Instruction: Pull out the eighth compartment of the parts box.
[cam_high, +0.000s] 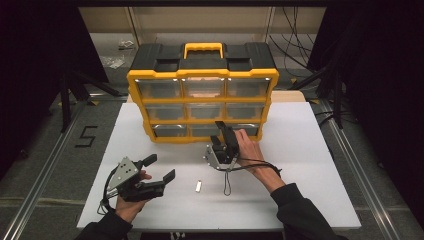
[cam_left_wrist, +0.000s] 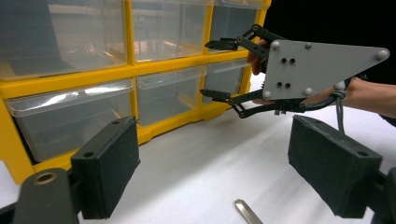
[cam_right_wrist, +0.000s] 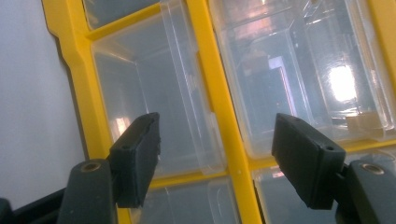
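A yellow-and-black organiser (cam_high: 202, 75) with clear plastic drawers stands at the back of the white table (cam_high: 300, 165). My right gripper (cam_high: 218, 132) is held up to its bottom row, turned on its side and open. In the right gripper view its jaws (cam_right_wrist: 215, 135) straddle a yellow divider between two clear drawers (cam_right_wrist: 154, 98) without touching them. My left gripper (cam_high: 161, 168) hovers open over the table's front left with nothing between its fingers (cam_left_wrist: 109, 158). A small flat metal piece (cam_high: 198, 186) lies on the table between the two hands, and its tip (cam_left_wrist: 247, 212) is in the left gripper view.
The right gripper (cam_left_wrist: 212, 69) with its grey plate sits in front of the organiser's lower right drawers. Black stand legs (cam_high: 67, 95) and cables (cam_high: 295, 45) lie on the floor around the table. A "5" mark (cam_high: 86, 136) is on the floor at left.
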